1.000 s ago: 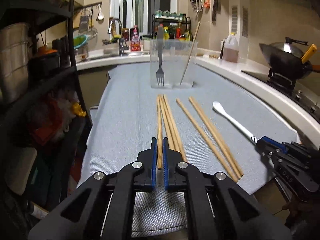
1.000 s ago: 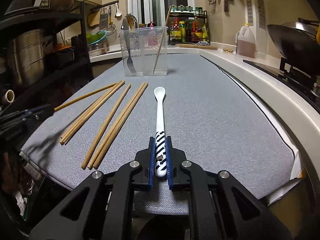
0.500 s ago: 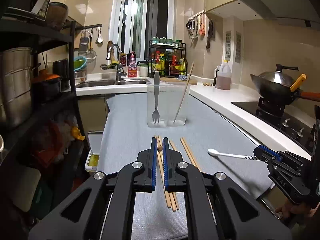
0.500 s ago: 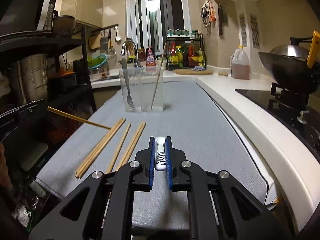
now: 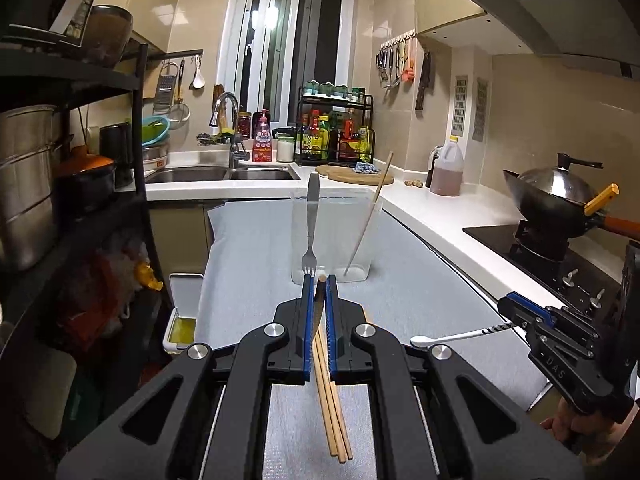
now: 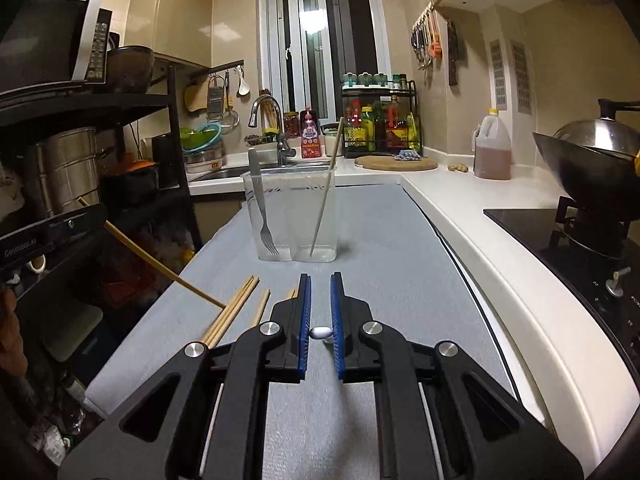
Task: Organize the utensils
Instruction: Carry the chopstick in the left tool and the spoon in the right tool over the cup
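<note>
Your left gripper (image 5: 319,296) pinches one wooden chopstick (image 5: 319,300); your right gripper (image 6: 319,312) pinches the white striped spoon (image 5: 460,336). Tip each upright over the clear plastic holder (image 5: 332,236).

Clear holder (image 6: 294,216) upright on grey mat: fork (image 6: 262,216) tines-down left, one chopstick (image 6: 325,200) leaning right. Loose chopsticks (image 5: 334,412) lie before it; white spoon (image 5: 452,337) and another chopstick (image 6: 160,264) held aloft.

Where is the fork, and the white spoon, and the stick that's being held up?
fork (image 6: 262,216): right wrist view, handle.
white spoon (image 5: 460,336): left wrist view, handle.
held chopstick (image 6: 160,266): right wrist view, shaft.
</note>
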Action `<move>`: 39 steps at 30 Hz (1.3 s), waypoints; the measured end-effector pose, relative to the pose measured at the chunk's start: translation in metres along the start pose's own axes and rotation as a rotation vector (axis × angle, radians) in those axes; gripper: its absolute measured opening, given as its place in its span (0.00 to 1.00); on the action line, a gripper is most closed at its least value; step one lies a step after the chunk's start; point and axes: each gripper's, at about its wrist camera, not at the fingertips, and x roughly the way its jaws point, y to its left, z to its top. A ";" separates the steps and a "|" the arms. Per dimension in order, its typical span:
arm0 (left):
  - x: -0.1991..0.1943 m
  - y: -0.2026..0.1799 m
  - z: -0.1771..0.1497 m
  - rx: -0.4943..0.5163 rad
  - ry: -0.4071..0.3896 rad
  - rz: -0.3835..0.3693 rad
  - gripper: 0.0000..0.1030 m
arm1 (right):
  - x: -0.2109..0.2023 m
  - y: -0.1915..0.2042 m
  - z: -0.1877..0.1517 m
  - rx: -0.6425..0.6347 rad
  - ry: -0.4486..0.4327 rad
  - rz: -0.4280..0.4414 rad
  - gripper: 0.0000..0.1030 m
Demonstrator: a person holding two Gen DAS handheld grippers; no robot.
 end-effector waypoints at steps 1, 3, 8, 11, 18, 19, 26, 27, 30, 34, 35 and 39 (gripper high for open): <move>0.003 0.000 0.004 0.002 0.006 0.001 0.05 | 0.003 -0.001 0.006 0.007 0.008 0.002 0.10; 0.008 0.001 0.011 0.002 0.018 -0.002 0.05 | 0.010 -0.002 0.017 0.015 0.022 0.008 0.10; 0.022 0.004 0.030 -0.005 0.052 -0.009 0.05 | 0.030 0.001 0.045 0.008 0.061 0.021 0.10; 0.030 0.007 0.041 -0.013 0.069 -0.013 0.05 | 0.038 0.002 0.059 0.001 0.071 0.033 0.10; 0.049 0.014 0.065 -0.042 0.103 -0.033 0.05 | 0.058 0.008 0.087 -0.052 0.123 0.059 0.10; 0.052 0.016 0.068 -0.048 0.107 -0.039 0.05 | 0.060 0.009 0.089 -0.059 0.132 0.062 0.10; 0.064 0.018 0.084 -0.043 0.121 -0.052 0.05 | 0.071 0.008 0.102 -0.093 0.178 0.072 0.10; 0.065 0.017 0.088 -0.037 0.118 -0.051 0.05 | 0.073 0.007 0.106 -0.093 0.182 0.071 0.10; 0.067 0.017 0.101 -0.013 0.106 -0.048 0.05 | 0.077 0.006 0.117 -0.090 0.181 0.077 0.10; 0.069 0.017 0.128 0.019 0.072 -0.041 0.05 | 0.083 0.010 0.142 -0.109 0.169 0.084 0.10; 0.070 0.018 0.135 0.024 0.064 -0.039 0.05 | 0.085 0.011 0.151 -0.118 0.163 0.086 0.10; 0.076 0.017 0.167 0.055 0.030 -0.036 0.05 | 0.091 0.019 0.185 -0.147 0.143 0.098 0.09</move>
